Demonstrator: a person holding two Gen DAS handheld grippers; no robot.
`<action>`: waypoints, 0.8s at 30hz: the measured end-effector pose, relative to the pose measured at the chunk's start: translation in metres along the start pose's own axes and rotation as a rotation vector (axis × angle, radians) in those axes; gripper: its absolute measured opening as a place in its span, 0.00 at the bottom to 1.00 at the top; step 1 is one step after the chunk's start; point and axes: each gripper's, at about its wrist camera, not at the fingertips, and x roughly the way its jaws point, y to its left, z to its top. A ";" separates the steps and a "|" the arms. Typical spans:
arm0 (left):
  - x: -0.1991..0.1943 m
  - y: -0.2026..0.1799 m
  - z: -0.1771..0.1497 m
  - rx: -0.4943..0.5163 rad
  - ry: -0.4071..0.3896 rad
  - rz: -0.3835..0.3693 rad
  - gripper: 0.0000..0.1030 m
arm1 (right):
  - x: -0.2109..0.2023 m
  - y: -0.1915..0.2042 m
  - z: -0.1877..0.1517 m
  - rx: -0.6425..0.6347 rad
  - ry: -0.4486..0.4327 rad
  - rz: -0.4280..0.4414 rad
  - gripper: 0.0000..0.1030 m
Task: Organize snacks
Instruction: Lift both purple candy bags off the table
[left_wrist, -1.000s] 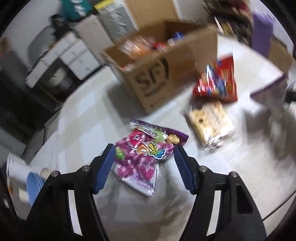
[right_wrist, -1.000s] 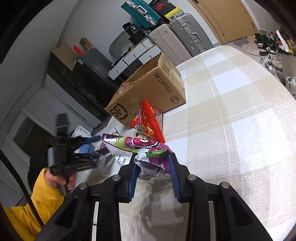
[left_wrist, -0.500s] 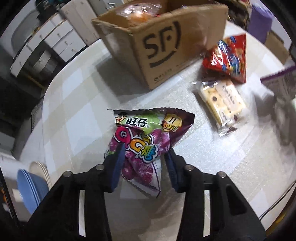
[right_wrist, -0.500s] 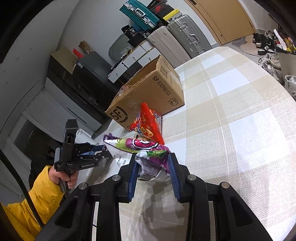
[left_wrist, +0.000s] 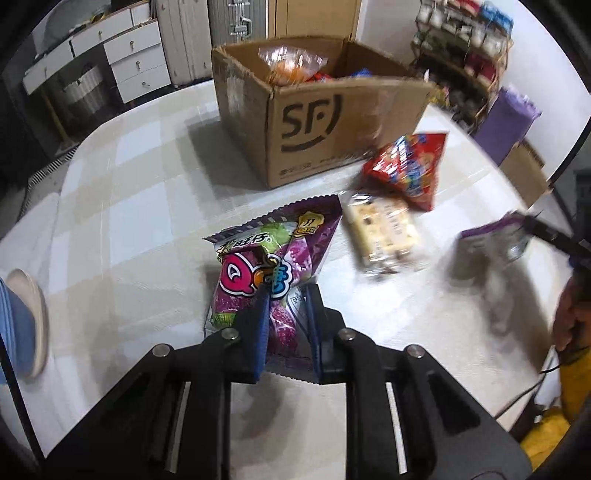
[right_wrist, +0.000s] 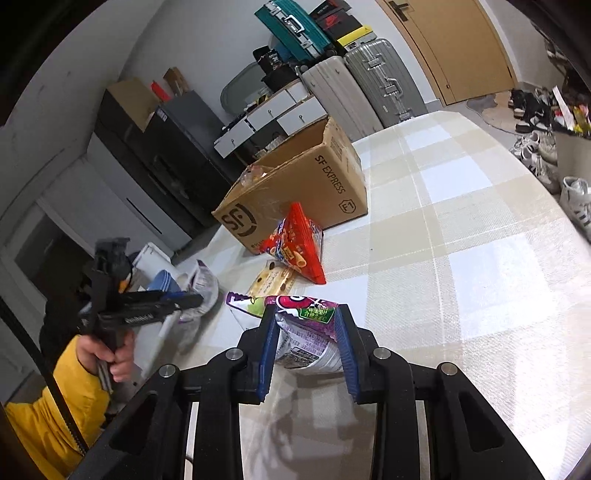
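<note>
My left gripper (left_wrist: 286, 291) is shut on a purple QQ candy bag (left_wrist: 273, 258), pinching its lower half above the table; it also shows in the right wrist view (right_wrist: 205, 282). My right gripper (right_wrist: 306, 314) is shut on a second purple candy bag (right_wrist: 306, 332), also seen in the left wrist view (left_wrist: 491, 236). An open SF cardboard box (left_wrist: 325, 122) with several snacks inside stands at the back (right_wrist: 295, 195). A red snack bag (left_wrist: 410, 170) and a clear cracker pack (left_wrist: 384, 232) lie in front of the box.
The checked tablecloth (right_wrist: 461, 240) covers the table. Blue and white bowls (left_wrist: 22, 321) sit at its left edge. Drawers and suitcases (right_wrist: 369, 85) stand behind, shoes (right_wrist: 535, 147) on the floor to the right. A purple object (left_wrist: 506, 118) stands beyond the table.
My left gripper closed on the purple candy bag and lifted it toward the box. My right gripper kept its bag and barely moved.
</note>
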 end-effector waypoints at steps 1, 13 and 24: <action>-0.003 0.001 -0.001 -0.008 -0.009 -0.013 0.15 | -0.001 0.001 -0.001 -0.004 0.004 0.002 0.30; -0.029 -0.016 -0.033 -0.087 -0.060 -0.128 0.15 | 0.027 0.058 -0.027 -0.475 0.169 -0.238 0.49; -0.047 -0.030 -0.061 -0.098 -0.088 -0.181 0.15 | 0.073 0.057 -0.008 -0.644 0.416 -0.175 0.77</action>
